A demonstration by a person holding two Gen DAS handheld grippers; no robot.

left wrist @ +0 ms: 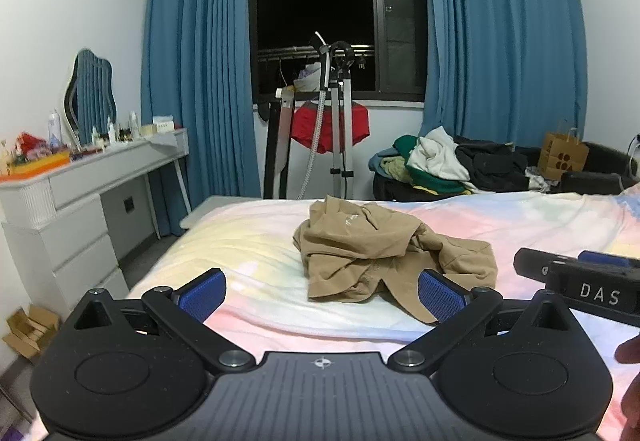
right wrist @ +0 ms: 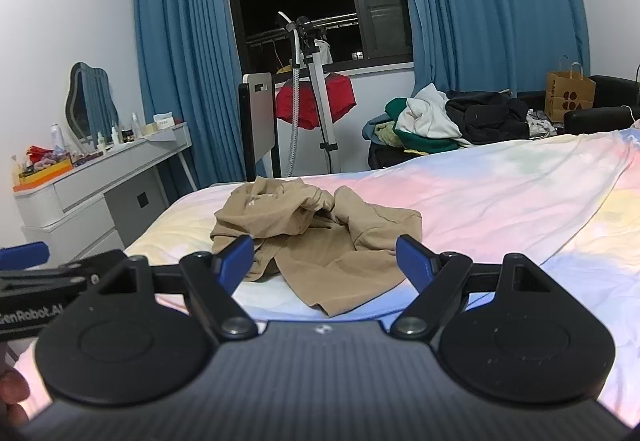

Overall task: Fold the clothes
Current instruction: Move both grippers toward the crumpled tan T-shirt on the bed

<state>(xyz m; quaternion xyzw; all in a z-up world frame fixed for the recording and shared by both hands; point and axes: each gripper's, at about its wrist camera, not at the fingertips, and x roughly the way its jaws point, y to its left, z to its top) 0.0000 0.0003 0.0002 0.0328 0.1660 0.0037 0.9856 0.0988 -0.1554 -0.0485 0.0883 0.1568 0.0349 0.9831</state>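
A crumpled tan garment (left wrist: pixel 384 253) lies in a heap on the pastel bedspread (left wrist: pixel 248 241), near the foot of the bed. My left gripper (left wrist: pixel 322 295) is open, hovering in front of the garment with nothing between its blue pads. In the right wrist view the same tan garment (right wrist: pixel 320 233) lies just ahead. My right gripper (right wrist: pixel 325 261) is open too, its blue pads apart and short of the cloth. The right gripper's body (left wrist: pixel 580 281) shows at the left wrist view's right edge, beside the garment.
A white dresser (left wrist: pixel 80 197) with a mirror and bottles stands left of the bed. A steamer stand with red clothing (left wrist: pixel 332 125) is beyond the foot. A pile of clothes (left wrist: pixel 448 161) and a paper bag (left wrist: pixel 562 155) sit on a dark sofa at right.
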